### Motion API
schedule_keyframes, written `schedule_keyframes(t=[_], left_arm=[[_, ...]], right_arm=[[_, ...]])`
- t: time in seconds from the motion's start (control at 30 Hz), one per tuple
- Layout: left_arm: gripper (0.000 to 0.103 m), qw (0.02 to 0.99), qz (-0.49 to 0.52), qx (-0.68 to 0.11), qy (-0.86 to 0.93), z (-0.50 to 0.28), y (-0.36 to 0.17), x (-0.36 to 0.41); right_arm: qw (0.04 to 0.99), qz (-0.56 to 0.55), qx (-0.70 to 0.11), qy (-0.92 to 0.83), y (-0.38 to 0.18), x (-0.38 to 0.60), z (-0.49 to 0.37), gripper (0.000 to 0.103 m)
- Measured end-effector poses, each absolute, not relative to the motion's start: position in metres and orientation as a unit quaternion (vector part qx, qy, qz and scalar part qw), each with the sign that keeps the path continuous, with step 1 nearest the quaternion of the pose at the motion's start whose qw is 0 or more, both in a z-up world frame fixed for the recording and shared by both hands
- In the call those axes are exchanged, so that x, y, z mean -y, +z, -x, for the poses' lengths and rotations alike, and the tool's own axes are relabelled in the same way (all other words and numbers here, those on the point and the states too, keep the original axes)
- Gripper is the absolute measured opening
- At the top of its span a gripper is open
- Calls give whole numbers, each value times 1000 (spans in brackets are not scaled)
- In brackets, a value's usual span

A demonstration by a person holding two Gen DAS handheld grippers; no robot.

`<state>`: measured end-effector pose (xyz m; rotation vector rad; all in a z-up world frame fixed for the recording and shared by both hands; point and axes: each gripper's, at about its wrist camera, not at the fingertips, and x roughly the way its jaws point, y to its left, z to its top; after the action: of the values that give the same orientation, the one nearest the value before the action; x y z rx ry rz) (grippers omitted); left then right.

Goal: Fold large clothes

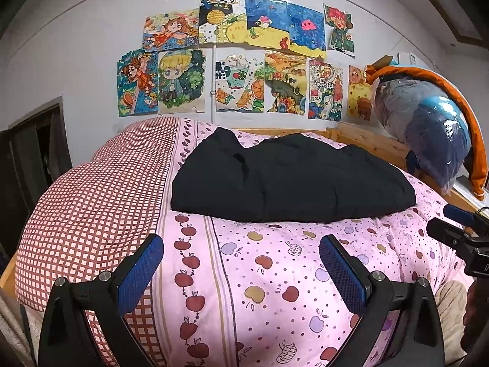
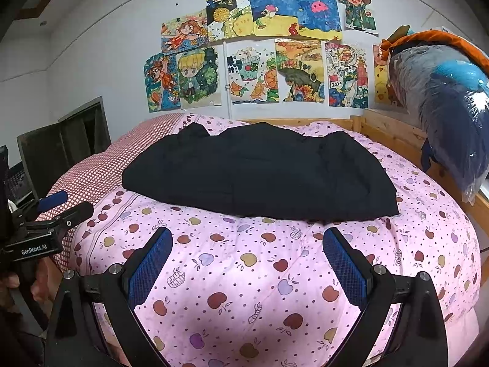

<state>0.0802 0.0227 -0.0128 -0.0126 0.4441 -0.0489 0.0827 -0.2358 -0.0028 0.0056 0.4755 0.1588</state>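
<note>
A large black garment [image 1: 290,180] lies spread flat across the middle of the bed, on a pink apple-print quilt [image 1: 275,275]. It also shows in the right wrist view [image 2: 259,171]. My left gripper [image 1: 241,244] is open and empty, held above the quilt short of the garment's near edge. My right gripper [image 2: 247,238] is open and empty, also just short of the near edge. The right gripper shows at the right edge of the left wrist view [image 1: 458,229]. The left gripper shows at the left edge of the right wrist view [image 2: 58,208].
A red checked part of the bedding [image 1: 97,202] lies left of the garment. A wooden bed rail [image 2: 394,134] runs along the back and right. Plastic-wrapped bundles [image 2: 449,107] sit on the rail at the right. Children's drawings [image 1: 244,61] cover the wall.
</note>
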Motion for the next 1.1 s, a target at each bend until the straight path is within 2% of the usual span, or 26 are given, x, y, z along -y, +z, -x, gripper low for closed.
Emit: schedule_keyframes(t=[1.1], left_arm=[[103,976,8,-218,-23,-78,-14,-25]], right_arm=[[969,6,-231,88,0,228,-83,97]])
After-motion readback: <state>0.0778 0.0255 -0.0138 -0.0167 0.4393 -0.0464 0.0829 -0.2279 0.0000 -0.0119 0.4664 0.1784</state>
